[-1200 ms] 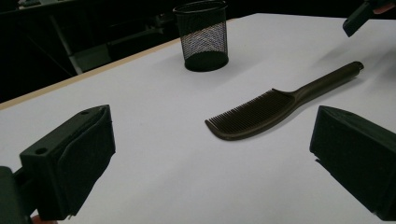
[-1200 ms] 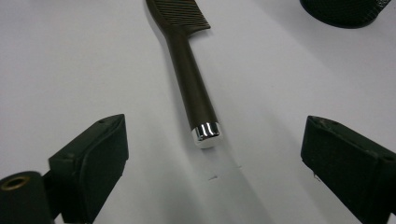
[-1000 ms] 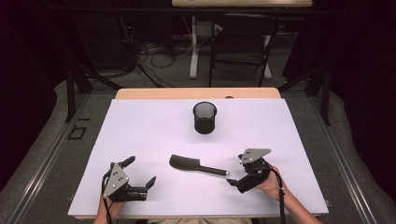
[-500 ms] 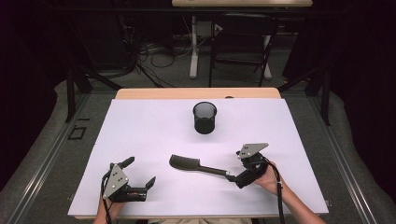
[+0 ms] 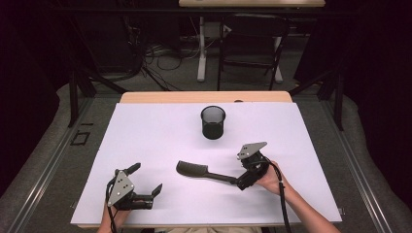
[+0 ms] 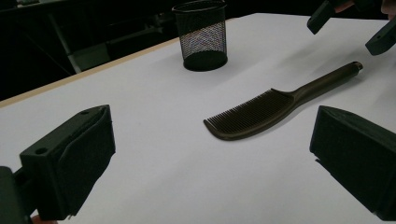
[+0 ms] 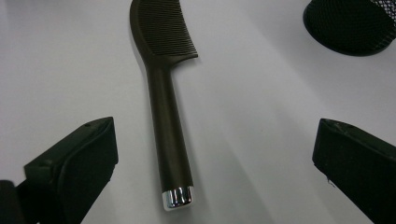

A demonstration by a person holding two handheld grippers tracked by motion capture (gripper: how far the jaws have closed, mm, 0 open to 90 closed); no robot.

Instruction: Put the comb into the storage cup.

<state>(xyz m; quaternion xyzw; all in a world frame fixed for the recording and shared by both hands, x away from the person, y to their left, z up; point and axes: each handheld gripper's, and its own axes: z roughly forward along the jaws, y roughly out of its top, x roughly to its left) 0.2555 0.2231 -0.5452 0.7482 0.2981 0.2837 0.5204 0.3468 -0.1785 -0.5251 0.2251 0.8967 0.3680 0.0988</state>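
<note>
Near the desk's (image 5: 145,126) front edge, found both jaws apart: right gripper (image 5: 241,183) at comb (image 5: 204,173) handle, left gripper (image 5: 145,182) idle.

The right gripper (image 5: 241,183) is now lower and closer to the comb (image 5: 204,173) than it was a second ago, right at the end of the handle. Its jaws are wide apart, one on each side of the shiny tip (not touching it yet). The hand (image 5: 270,178) holding it has slid in toward the comb too.
</note>
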